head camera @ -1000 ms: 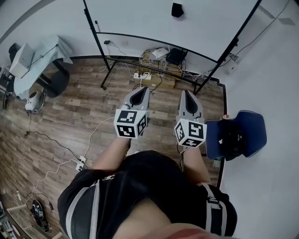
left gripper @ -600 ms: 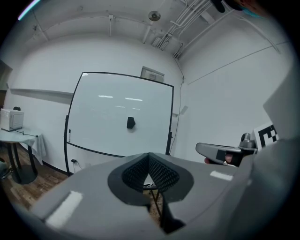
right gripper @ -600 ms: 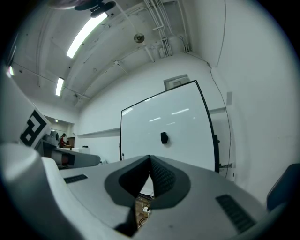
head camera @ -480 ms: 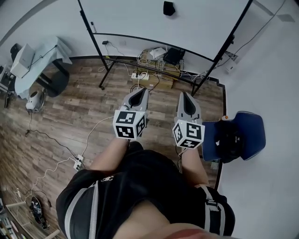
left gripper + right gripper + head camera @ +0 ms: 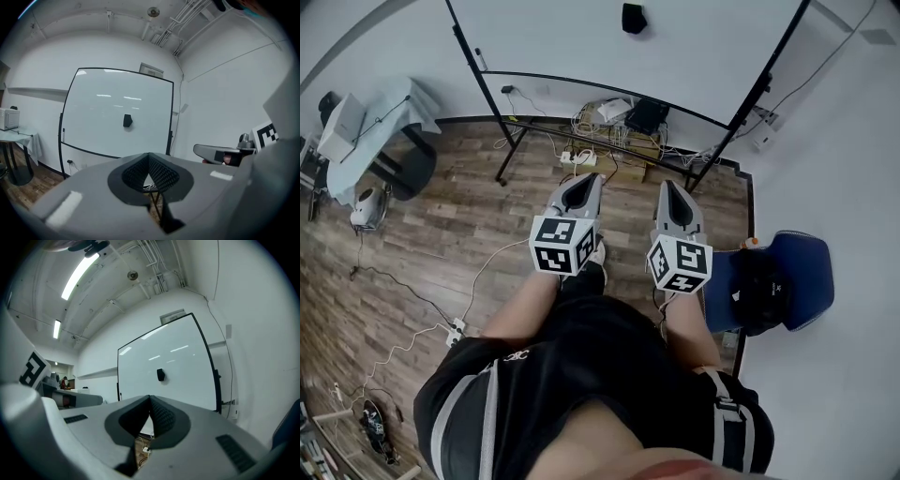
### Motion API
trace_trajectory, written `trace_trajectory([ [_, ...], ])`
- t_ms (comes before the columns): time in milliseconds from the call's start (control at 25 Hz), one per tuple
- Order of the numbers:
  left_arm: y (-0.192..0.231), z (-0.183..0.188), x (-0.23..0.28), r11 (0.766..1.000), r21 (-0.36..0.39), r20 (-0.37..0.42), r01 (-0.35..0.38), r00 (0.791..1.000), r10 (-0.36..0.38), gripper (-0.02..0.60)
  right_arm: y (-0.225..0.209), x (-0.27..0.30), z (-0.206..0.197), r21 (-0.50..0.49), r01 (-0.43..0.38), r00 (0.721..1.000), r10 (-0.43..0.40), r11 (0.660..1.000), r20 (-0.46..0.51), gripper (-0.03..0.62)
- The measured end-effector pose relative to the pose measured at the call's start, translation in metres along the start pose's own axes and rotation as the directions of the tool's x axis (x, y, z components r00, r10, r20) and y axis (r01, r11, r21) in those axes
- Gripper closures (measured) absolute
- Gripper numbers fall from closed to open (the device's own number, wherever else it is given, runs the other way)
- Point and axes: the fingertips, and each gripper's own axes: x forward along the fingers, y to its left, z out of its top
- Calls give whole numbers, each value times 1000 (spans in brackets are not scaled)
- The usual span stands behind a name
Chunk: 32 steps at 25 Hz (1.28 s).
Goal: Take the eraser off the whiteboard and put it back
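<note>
The whiteboard (image 5: 609,42) on its black stand closes off the far side of the wooden floor (image 5: 441,216), with a tangle of cables (image 5: 614,117) beneath it and a blue chair (image 5: 797,272) to my right. I carry my left gripper (image 5: 580,183) and right gripper (image 5: 669,187) side by side ahead of my body, both aimed at the board and both clenched on nothing. I judge that this suits an approach, since the board is well apart from me and nothing needs grasping yet. The black eraser (image 5: 633,17) clings to the board's face, about mid-width, not yet taken off. The head view catches it only at the top edge. The two gripper views look across the room and show it plainly against the white surface, above my closed jaws.
</note>
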Motion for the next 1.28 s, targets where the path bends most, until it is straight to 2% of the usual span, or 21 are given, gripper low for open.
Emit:
trace_trajectory([
  [320, 34, 23, 67, 1000, -3, 36, 31, 999, -31, 572, -18, 72, 8, -31, 9, 1000, -9, 999, 13, 589],
  [520, 55, 33, 115, 999, 3, 25, 49, 998, -49, 572, -39, 123, 12, -36, 36, 999, -36, 999, 7, 589],
  [1000, 135, 60, 242, 997, -47, 2, 56, 998, -56, 572, -69, 266, 10, -65, 48, 998, -51, 997, -40, 589],
  [1280, 159, 70, 306, 996, -56, 1, 68, 998, -69, 572, -94, 317, 18, -111, 90, 995, -93, 990, -25, 589],
])
